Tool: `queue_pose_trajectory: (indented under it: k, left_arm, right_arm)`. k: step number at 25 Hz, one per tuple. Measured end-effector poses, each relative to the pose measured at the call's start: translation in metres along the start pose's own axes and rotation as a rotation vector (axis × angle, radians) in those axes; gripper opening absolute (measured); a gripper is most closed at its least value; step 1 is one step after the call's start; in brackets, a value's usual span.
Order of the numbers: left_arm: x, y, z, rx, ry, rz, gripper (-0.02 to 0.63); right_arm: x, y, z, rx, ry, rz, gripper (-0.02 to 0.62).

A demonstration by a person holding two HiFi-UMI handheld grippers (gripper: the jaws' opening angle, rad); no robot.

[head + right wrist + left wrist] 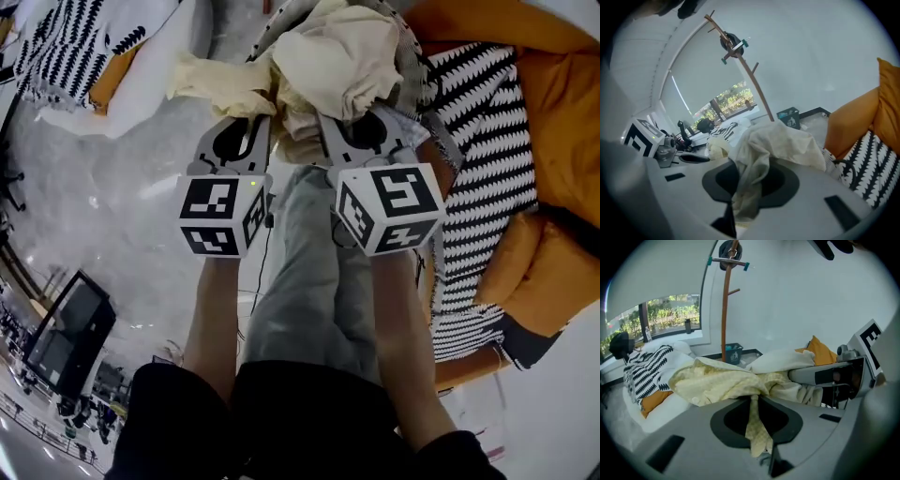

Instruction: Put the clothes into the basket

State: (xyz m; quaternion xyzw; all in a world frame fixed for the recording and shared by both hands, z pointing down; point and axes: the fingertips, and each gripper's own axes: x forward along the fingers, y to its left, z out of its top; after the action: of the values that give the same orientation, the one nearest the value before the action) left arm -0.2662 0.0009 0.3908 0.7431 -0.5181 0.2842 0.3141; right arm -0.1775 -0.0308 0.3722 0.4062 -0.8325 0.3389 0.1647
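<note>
A bundle of clothes hangs in the air in front of me between both grippers. My left gripper [248, 127] is shut on a pale yellow checked garment [217, 86], and a fold of that yellow garment [717, 380] is pinched between the left gripper's [755, 399] jaws. My right gripper [354, 124] is shut on a cream garment [339, 58]. The cream garment [780, 140] drapes over the right gripper's [751, 164] jaws and hides their tips. The two grippers are side by side, close together. No basket shows plainly.
An orange sofa [562, 122] with black-and-white zigzag cushions [487, 150] stands at the right. More such cushions [70, 47] lie at the top left. A wooden coat stand [725, 301] and a dark bin [733, 352] stand by the far wall. A person's grey-trousered leg [314, 281] is below the grippers.
</note>
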Motion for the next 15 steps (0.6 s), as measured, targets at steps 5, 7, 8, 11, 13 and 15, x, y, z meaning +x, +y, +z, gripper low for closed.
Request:
queue_pose_trajectory:
  k: [5,7,8,11,13,15]
  left_arm:
    - [-0.002,0.004,-0.019,-0.008,0.04,-0.006,0.044]
    - [0.004,-0.002,-0.023,-0.002,0.053,-0.021,0.044]
    - [0.009,-0.006,-0.026,0.003,0.062,-0.034,0.044]
    - [0.028,-0.026,-0.041,0.028,0.124,-0.095,0.044]
    - [0.041,-0.036,-0.05,0.041,0.168,-0.127,0.051]
    - [0.051,-0.04,-0.055,0.042,0.199,-0.137,0.087]
  right_arm:
    - [0.005,0.015,-0.023,0.018,0.05,0.004,0.081]
    - [0.004,0.007,-0.031,0.035,0.062,-0.01,0.081]
    - [0.002,0.001,-0.034,0.046,0.067,-0.022,0.084]
    - [-0.002,-0.023,-0.046,0.071,0.092,-0.08,0.097]
    - [-0.004,-0.039,-0.056,0.078,0.126,-0.122,0.124]
    - [-0.006,-0.053,-0.068,0.098,0.17,-0.162,0.179]
